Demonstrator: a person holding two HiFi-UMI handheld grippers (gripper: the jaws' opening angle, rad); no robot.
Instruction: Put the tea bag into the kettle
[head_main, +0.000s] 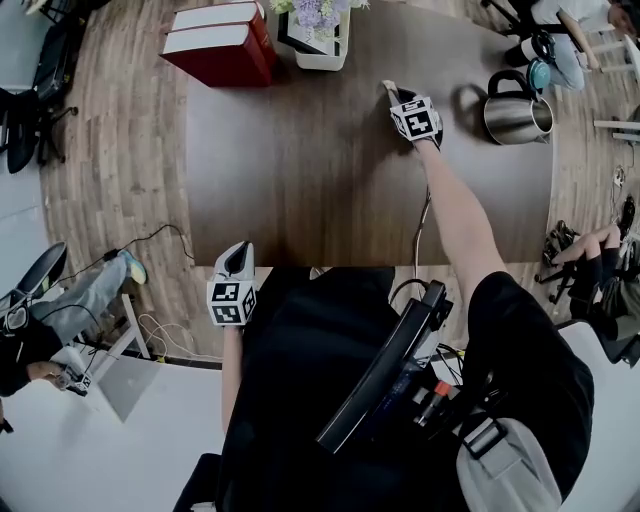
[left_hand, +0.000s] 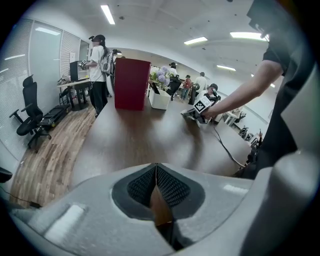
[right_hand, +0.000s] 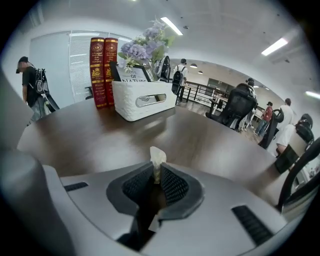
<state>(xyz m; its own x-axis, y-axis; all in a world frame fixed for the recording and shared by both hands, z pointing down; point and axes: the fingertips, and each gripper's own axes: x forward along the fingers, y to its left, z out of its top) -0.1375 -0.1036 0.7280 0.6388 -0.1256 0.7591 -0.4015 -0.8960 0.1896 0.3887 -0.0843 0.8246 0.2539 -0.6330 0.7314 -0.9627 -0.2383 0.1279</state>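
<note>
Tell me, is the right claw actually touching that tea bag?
Touching. The right gripper view shows the right claw's two dark pads pressed against the pale tea bag, whose top pokes up between them.

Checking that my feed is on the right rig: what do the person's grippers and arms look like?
The left gripper and the right gripper both have light grey shells and dark textured pads. Each carries a white cube with black square markers. A thin cable runs back from the right gripper. The person wears a black short-sleeved top.
</note>
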